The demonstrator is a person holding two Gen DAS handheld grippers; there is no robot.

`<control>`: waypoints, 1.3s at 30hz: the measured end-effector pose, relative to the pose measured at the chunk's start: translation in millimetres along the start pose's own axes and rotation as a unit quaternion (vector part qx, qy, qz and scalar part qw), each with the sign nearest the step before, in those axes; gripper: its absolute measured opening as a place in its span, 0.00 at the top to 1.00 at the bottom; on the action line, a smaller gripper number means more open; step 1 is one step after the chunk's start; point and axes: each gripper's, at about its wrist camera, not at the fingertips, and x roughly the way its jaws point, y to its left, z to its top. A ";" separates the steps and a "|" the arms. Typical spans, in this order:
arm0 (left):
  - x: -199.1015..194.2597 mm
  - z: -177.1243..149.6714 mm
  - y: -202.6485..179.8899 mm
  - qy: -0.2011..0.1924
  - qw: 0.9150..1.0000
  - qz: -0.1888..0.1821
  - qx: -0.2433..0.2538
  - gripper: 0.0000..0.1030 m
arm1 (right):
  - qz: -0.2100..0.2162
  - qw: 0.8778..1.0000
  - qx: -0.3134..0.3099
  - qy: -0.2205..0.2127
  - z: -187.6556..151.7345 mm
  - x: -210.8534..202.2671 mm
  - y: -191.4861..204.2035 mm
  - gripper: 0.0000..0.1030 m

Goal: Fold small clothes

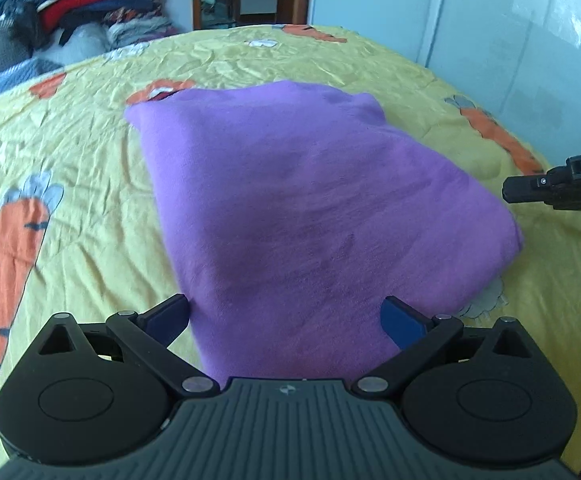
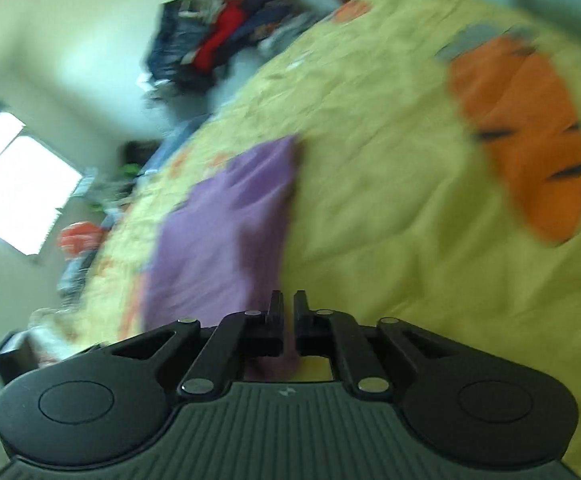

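Left wrist view shows the purple garment (image 1: 310, 208) folded on the carrot-print bedspread (image 1: 70, 152), the left gripper (image 1: 286, 322) spread wide over its near edge, the right gripper (image 2: 288, 316) pinched empty beside it, so probably another fold or tidying comes next.

Garment (image 1: 310, 200) sits mid-bed (image 1: 90, 140), clothes pile (image 1: 70, 4) off at 11 o'clock behind it.
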 end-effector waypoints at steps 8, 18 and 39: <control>-12.9 17.6 -16.8 -0.036 0.999 -0.020 0.013 0.00 | 0.011 0.989 -0.139 0.058 -29.4 31.5 61.6 0.91; 7.0 56.8 -13.5 -0.064 0.997 -0.008 0.040 0.00 | -0.013 0.987 -0.162 0.011 14.4 66.5 79.5 0.90; 85.6 101.7 77.7 0.010 0.993 0.016 -0.115 0.00 | -0.067 0.978 -0.198 0.026 67.5 124.9 84.5 0.75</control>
